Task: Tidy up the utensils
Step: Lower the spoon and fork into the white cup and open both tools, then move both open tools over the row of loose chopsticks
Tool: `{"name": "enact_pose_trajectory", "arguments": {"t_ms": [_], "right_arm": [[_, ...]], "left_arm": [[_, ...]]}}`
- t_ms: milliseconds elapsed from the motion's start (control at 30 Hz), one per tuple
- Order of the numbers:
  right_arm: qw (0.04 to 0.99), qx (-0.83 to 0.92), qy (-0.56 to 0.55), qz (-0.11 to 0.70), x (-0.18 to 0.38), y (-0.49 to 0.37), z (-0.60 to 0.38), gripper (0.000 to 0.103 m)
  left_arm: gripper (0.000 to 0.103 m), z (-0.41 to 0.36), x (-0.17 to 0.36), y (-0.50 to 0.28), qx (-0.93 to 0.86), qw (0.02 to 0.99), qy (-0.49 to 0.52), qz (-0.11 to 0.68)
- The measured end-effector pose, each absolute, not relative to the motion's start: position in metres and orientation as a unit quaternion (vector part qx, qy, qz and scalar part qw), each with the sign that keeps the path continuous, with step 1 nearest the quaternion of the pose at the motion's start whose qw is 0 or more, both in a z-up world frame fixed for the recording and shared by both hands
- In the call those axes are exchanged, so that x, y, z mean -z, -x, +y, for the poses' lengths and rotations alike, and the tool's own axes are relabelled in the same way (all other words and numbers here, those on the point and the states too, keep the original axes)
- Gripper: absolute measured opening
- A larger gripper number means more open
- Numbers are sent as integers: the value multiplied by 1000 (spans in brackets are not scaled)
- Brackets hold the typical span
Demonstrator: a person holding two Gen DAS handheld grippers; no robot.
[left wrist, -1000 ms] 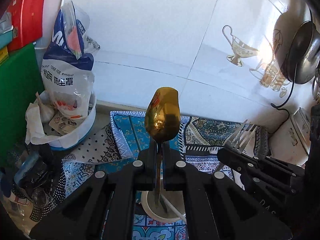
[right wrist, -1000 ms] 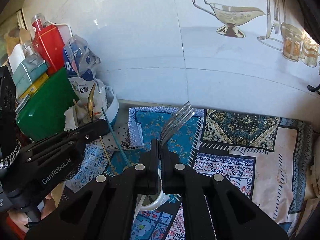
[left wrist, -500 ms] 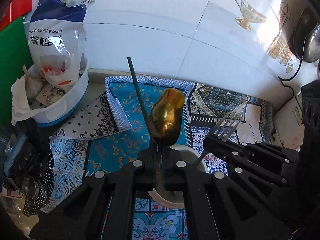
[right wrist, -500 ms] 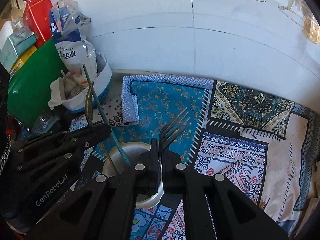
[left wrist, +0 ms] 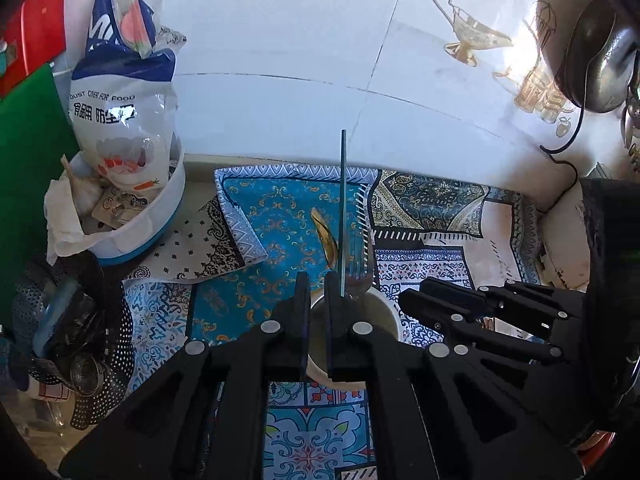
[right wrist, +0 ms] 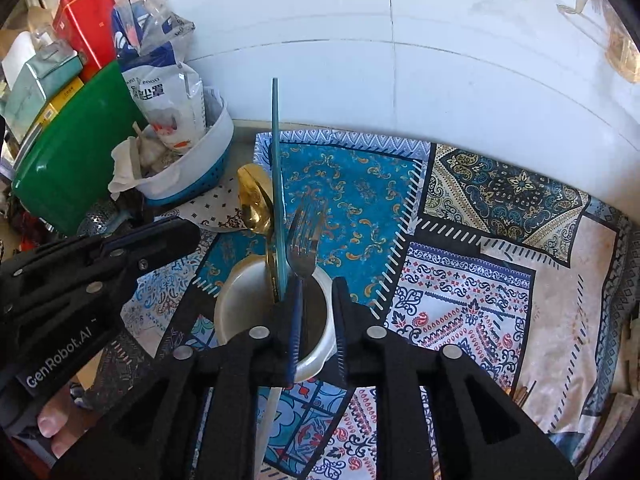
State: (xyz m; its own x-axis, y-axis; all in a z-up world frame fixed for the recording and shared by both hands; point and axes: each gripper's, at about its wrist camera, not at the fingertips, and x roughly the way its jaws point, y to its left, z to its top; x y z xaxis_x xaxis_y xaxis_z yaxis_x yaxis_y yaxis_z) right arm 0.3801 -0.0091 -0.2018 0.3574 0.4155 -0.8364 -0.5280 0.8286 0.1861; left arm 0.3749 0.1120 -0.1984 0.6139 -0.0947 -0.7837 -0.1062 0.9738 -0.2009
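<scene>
A white cup [right wrist: 240, 280] stands on the patterned cloth and holds a gold spoon [right wrist: 254, 200], a silver fork [right wrist: 304, 236] and a teal chopstick [right wrist: 276, 168], all upright. My right gripper [right wrist: 317, 284] hovers over the cup's rim with its jaws opening. The fork's handle drops into the cup between them, and the pads do not touch it. My left gripper [left wrist: 317, 280] is shut to a thin slit with nothing in it, just before the cup [left wrist: 384, 308]. The spoon [left wrist: 325, 236] shows edge-on beyond it, beside the fork [left wrist: 358, 272].
A white and blue basket [right wrist: 192, 168] with a food bag and a green board [right wrist: 72, 160] crowd the left. A black perforated holder [left wrist: 80, 340] sits at the near left. The tiled wall is close behind, and a pan [left wrist: 596, 60] hangs at the right.
Both grippers sank toward the cup. The spoon left my left gripper and now stands in the cup. My right jaws parted off the fork, which rests in the cup too.
</scene>
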Motion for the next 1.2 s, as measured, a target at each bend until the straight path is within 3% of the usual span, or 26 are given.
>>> {"name": "enact_pose_trajectory", "arguments": {"t_ms": [733, 867, 1200], "right_arm": [[900, -214, 12, 380, 110, -318, -132, 20], [908, -186, 3, 376, 107, -306, -161, 20], [907, -120, -9, 404, 131, -287, -215, 20]], "left_arm": [[12, 28, 113, -335, 59, 926, 85, 362], [18, 0, 110, -330, 81, 927, 70, 360], [19, -71, 142, -334, 154, 898, 48, 410]]}}
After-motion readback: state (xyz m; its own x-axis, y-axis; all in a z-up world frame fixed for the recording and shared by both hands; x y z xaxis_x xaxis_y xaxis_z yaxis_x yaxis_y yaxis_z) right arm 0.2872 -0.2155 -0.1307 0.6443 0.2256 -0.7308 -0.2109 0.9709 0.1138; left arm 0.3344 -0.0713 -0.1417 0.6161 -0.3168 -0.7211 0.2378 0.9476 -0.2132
